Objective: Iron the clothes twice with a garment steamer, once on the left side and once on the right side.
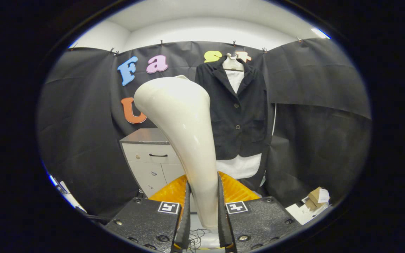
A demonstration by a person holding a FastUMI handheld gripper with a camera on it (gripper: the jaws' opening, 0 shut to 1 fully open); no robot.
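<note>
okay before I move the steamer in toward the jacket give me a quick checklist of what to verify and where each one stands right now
1. Grip on the steamer: ok. The gripper has both fingers pressed on its handle.
2. Steamer upright: ok, handle rising between the fingers, head leaning a little to the left.
3. Jacket hanging ready: ok, it hangs buttoned on a hanger against the booth wall, beyond the fingers.
4. Steamer head on the cloth: not ok yet, it looks well short of the jacket.
5. Path clear: probably ok; the drawer cabinet stands left of the jacket, low, off the direct line.
6. Steam running: cannot tell, none shows.
</note>
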